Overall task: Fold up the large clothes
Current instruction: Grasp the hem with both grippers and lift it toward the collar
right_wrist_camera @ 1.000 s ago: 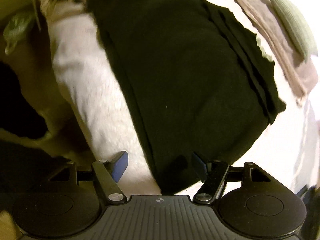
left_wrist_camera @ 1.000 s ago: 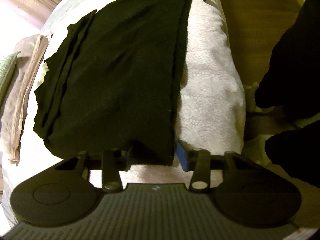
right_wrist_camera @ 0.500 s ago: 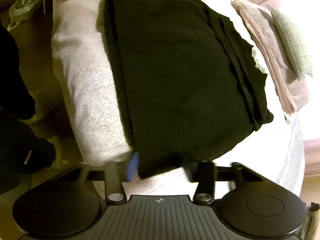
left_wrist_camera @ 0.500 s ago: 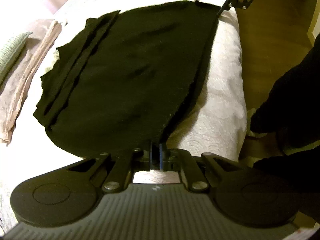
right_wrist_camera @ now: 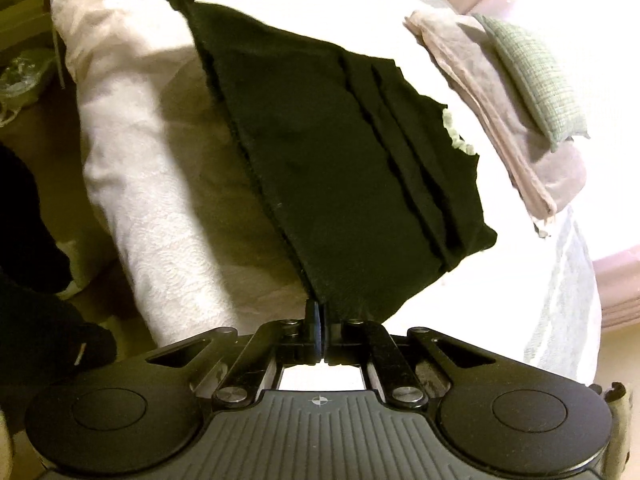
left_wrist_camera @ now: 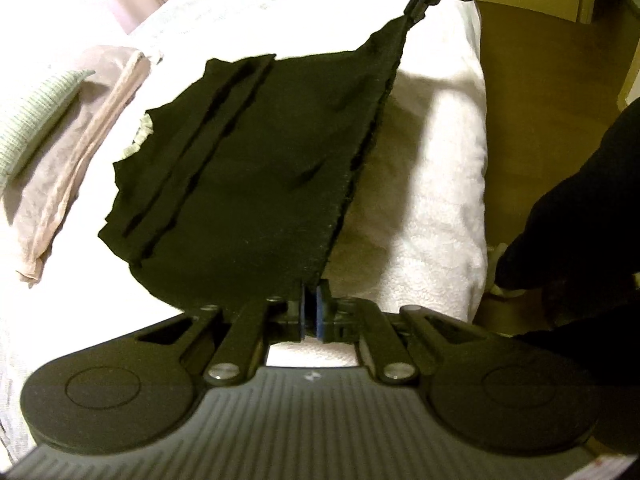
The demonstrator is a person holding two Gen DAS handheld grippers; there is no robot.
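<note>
Item: black garment (left_wrist_camera: 260,184), partly folded, on the white bed (left_wrist_camera: 436,184); its near edge is raised off the cover, the far side lying flat in layered folds. My left hand-held gripper (left_wrist_camera: 310,312) is clamped tight on one corner of that edge; my right hand-held gripper (right_wrist_camera: 319,332) is pinched closed on the opposite corner. Beside the garment: a folded beige cloth (right_wrist_camera: 516,136) with a green checked piece (right_wrist_camera: 532,76) on top.
</note>
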